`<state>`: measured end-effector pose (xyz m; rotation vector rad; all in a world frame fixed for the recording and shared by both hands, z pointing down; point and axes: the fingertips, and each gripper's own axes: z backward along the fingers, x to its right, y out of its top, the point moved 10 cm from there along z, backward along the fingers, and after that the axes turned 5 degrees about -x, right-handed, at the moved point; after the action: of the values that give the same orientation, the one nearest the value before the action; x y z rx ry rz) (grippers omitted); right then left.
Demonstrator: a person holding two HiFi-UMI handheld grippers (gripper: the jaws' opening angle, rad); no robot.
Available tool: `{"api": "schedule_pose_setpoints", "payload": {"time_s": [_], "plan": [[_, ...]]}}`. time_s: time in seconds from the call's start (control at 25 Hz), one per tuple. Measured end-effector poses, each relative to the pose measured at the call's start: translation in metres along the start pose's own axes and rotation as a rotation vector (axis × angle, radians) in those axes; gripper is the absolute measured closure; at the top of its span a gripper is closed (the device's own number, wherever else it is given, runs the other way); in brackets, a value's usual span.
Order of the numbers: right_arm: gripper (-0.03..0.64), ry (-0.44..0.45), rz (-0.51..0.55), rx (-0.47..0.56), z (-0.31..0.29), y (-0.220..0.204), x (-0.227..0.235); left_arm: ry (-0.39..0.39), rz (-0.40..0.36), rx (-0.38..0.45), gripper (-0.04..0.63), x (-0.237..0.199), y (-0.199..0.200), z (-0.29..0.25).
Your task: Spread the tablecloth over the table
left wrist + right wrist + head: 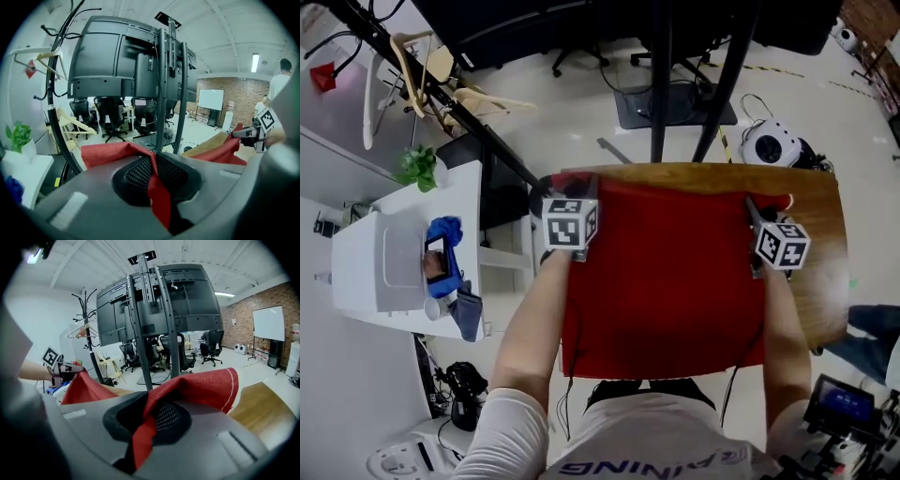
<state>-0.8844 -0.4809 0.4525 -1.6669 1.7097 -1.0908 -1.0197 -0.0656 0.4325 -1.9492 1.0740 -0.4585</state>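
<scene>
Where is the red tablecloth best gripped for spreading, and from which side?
Grip the tablecloth at its far corners, where the left gripper and right gripper pinch it, reaching from the near side; limp cloth flattens when stretched between corners.

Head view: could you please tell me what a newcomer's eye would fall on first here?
The red tablecloth dominates the middle, lying over most of the wooden table, with bare wood left at the right side. The left gripper and the right gripper each pinch one of its far corners. Beyond the table rises a tall black screen stand.
</scene>
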Motion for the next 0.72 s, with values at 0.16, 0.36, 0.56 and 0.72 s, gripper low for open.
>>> {"api": "schedule_pose_setpoints", "payload": {"time_s": [0.16,0.36,0.56,0.72], "plan": [[0.389,0.066,-0.021,-0.052,-0.028,-0.008,0.009,-0.023,0.089,-0.062,0.465,-0.012,-0.022,-0.015],[0.309,0.081,-0.003,-0.034,-0.037,-0.013,0.007,-0.093,0.182,-0.091,0.283,-0.02,-0.051,-0.012],[0.184,0.111,-0.006,-0.006,-0.043,-0.006,0.011,-0.123,0.229,-0.053,0.219,-0.024,-0.056,-0.001],[0.152,0.118,-0.015,0.008,-0.04,0.002,0.017,-0.121,0.24,-0.025,0.204,-0.028,-0.052,0.008]]}}
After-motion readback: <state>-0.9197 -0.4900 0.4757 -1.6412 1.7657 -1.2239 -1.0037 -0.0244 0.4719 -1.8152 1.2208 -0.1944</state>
